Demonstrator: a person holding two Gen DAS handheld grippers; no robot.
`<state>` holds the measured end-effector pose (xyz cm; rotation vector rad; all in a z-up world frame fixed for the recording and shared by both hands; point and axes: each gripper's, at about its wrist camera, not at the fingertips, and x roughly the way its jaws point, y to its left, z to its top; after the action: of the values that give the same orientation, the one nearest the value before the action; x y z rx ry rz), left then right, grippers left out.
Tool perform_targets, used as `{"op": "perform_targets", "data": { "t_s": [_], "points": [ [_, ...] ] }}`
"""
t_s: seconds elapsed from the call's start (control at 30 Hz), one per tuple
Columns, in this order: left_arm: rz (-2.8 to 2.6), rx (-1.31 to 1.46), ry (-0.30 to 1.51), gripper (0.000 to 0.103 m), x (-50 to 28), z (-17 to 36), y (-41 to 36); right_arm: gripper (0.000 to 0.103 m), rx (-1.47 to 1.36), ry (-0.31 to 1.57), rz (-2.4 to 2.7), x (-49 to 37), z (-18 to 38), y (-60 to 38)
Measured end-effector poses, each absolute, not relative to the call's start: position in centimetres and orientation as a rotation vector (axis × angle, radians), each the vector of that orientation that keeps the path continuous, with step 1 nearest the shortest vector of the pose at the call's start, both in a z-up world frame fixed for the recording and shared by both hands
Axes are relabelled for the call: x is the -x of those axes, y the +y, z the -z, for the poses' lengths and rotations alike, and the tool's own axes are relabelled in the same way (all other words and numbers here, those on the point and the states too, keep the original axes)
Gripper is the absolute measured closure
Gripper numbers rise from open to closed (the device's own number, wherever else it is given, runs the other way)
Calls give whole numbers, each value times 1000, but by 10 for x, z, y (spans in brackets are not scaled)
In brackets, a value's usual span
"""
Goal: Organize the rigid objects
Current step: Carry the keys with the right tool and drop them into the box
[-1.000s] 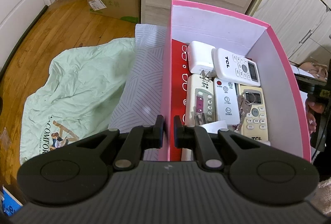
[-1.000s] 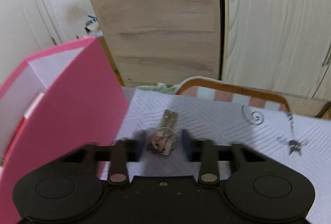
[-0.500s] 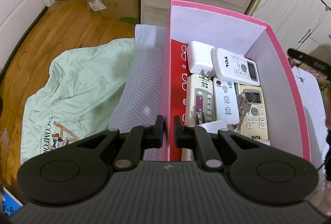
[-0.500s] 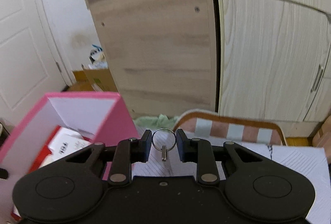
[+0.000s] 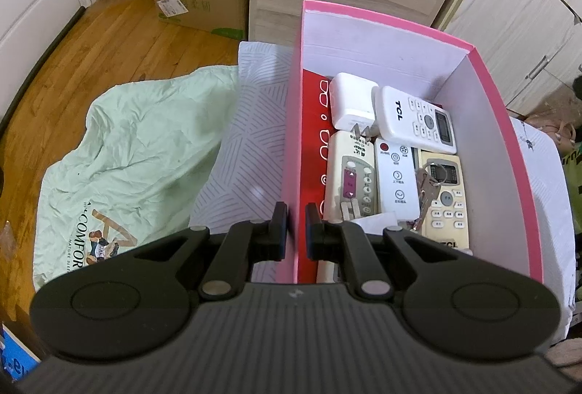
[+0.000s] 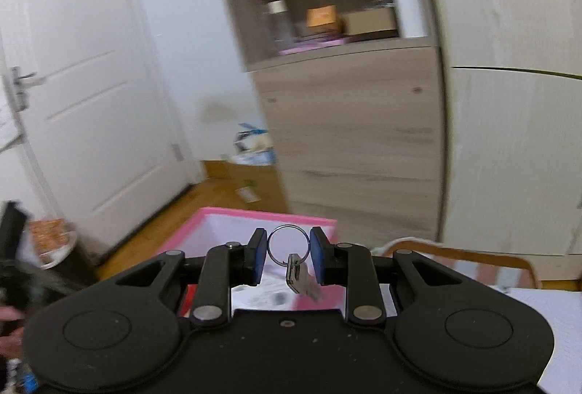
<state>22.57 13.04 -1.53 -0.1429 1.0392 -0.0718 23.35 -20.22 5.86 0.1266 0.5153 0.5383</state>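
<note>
Holding the pink box by its near-left wall is the left gripper, clenched right on that wall, one finger outside and one inside, so the box stays put. Inside, just ahead and to the right of those fingers, sit several remotes, a white charger and a set of keys lying across the remotes.

The right gripper is the one doing the carrying. It's grasping a key ring across its width, pads pressing the ring from both sides, with the key dangling below and swinging a bit to the right, long axis pointing roughly down.

The bit that matters: in the right wrist view the open pink box lies ahead of and below the right tongs, its far rim just past the fingertips. So my guess is the ring needs to come forward over the opening, then lower and let go. The right hand is obviously the nearer one, since it has the ring. One risk is the hanging key catching the rim on the way in.
</note>
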Motion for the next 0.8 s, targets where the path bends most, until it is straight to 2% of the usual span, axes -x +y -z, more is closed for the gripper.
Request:
{"op": "perform_targets", "data": {
  "t_s": [0.5,0.8],
  "points": [
    [69,137,1040,94,-225,16,128,73,-114,693,-709,-235,-33,-128],
    [78,139,1040,94,-226,16,129,73,-293,917,-715,-273,-1,-95]
  ]
}}
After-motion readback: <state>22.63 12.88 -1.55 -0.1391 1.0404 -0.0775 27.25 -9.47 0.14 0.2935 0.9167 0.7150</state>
